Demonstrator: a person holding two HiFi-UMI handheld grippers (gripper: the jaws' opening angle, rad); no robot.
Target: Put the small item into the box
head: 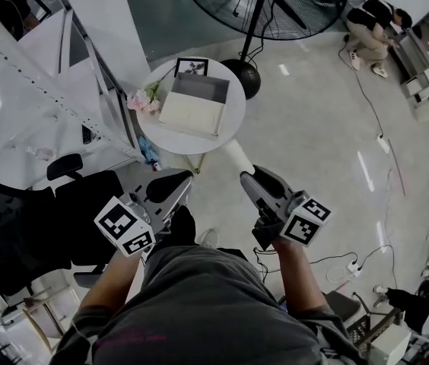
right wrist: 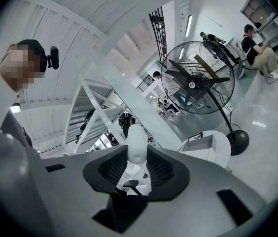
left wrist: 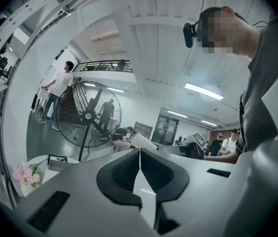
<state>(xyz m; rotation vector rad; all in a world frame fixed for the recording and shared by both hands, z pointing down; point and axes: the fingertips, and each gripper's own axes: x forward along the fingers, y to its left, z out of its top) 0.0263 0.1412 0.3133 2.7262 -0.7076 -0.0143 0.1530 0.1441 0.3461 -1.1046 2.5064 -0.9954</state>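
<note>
white item (right wrist: 137, 138) — in right gripper (right wrist: 138, 156), box (head: 194, 103) on table (head: 234, 119)

I see box (head: 194, 105) mid table (head: 235, 118) | frame (head: 192, 68) far edge, behind box | flowers (head: 144, 101) L edge | fan (head: 264, 2) behind table | small item (right wrist: 137, 142) btw my R gripper (right wrist: 138, 158) jaws, short of table's near edge

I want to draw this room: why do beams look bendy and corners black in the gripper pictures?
Left gripper view: the wide-angle lens curves the ceiling beam and blacks out the corners. Right gripper view: same curving on the white beam behind the small item. Head view: straighter lines, bright glare streaks on the floor.
</note>
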